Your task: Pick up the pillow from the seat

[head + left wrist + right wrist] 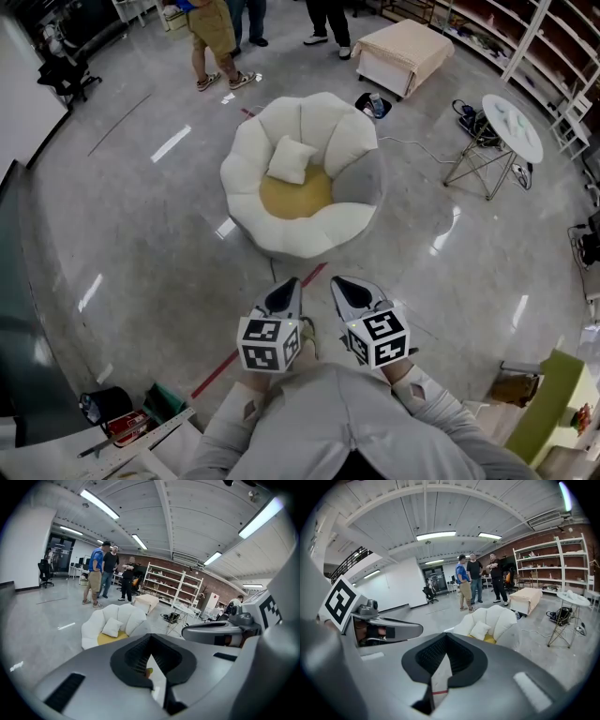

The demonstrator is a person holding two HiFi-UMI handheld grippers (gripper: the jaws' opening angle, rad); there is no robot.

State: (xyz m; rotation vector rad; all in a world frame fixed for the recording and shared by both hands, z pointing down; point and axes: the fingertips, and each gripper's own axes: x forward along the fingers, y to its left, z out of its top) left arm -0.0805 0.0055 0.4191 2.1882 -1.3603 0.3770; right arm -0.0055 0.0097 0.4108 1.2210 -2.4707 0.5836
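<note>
White, square fabric pillow (292, 159) leaned on the back of the round cream petal-shaped seat (281, 239), above its yellow cushion (295, 197), well ahead of both claws. It looked light and squashy, so pinching a corner should hold it. The left claw (290, 283) and right claw (340, 283) were side by side, tilted downward, both closed and empty.

Glossy grey floor (122, 244) mirrors ceiling strip lights (99, 504); beyond the round white folding table (513, 127), white open shelving (164, 585) lines a brick wall (581, 531).
</note>
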